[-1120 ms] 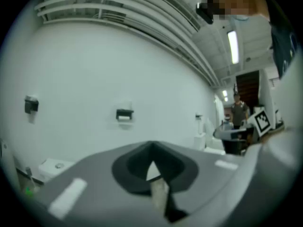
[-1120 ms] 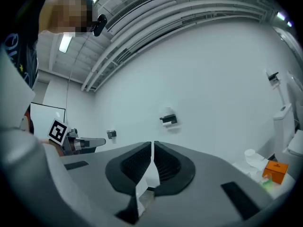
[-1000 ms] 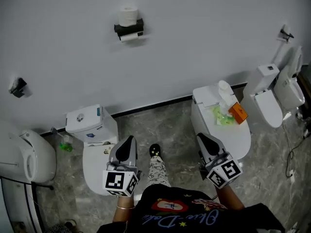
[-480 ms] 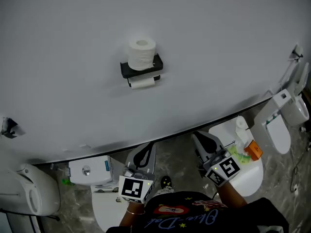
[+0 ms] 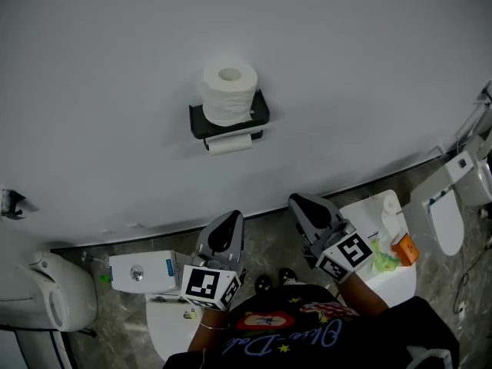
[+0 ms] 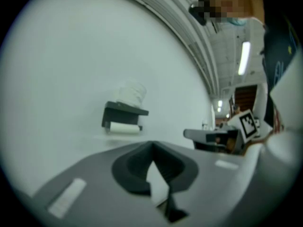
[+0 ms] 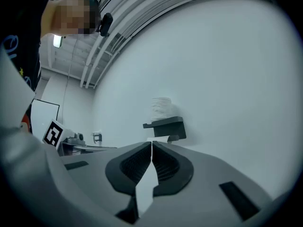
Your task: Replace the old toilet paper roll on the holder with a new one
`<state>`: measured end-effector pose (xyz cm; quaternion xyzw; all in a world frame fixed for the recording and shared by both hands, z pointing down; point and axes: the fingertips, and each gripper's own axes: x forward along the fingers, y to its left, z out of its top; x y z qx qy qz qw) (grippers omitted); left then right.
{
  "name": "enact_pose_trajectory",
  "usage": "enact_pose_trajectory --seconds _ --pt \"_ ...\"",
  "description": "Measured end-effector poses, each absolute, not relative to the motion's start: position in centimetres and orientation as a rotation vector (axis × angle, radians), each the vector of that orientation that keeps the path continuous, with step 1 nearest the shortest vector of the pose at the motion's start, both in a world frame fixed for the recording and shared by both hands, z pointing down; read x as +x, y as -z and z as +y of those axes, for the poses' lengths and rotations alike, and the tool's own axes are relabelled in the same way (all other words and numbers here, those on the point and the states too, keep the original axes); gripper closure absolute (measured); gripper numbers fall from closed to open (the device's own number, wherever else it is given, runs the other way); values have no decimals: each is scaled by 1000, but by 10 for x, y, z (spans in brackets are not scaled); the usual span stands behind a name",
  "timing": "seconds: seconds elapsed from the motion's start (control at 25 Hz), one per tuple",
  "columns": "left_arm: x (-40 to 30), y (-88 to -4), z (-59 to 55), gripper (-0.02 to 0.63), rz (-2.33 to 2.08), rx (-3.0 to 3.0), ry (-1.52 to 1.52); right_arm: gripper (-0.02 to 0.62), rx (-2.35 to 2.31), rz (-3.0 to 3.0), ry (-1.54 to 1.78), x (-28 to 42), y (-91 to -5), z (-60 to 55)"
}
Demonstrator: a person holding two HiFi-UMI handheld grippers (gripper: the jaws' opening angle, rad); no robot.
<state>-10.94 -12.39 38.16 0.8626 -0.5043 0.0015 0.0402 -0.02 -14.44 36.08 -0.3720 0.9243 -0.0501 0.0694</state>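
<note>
Both closed and empty, left hand-held gripper (image 5: pixel 231 221), right hand-held gripper (image 5: pixel 301 204), well apart from black wall holder (image 5: pixel 231 123), white roll (image 5: pixel 228 91) upright on top, toilet tank (image 5: pixel 142 272) lower left, bottle (image 5: pixel 390 212) lower right.

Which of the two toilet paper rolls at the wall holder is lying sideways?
The thin roll tucked under the shelf of the black holder lies sideways. The fatter roll stands on end on top of that shelf.

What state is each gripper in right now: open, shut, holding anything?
The grey left gripper: closed, nothing between its jaws.
The grey right gripper: closed, nothing between its jaws.
</note>
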Motion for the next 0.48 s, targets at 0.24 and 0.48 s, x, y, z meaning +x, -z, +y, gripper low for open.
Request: enact_pose_trajectory --seconds 0.24,0.48 --pt "-108 -395 -186 465 -1316 2343 497 581 -1103 2797 106 13 -353 -172" --pt "-129 -389 -237 392 -1010 1886 1093 581 -1145 2780 79 30 -348 -187"
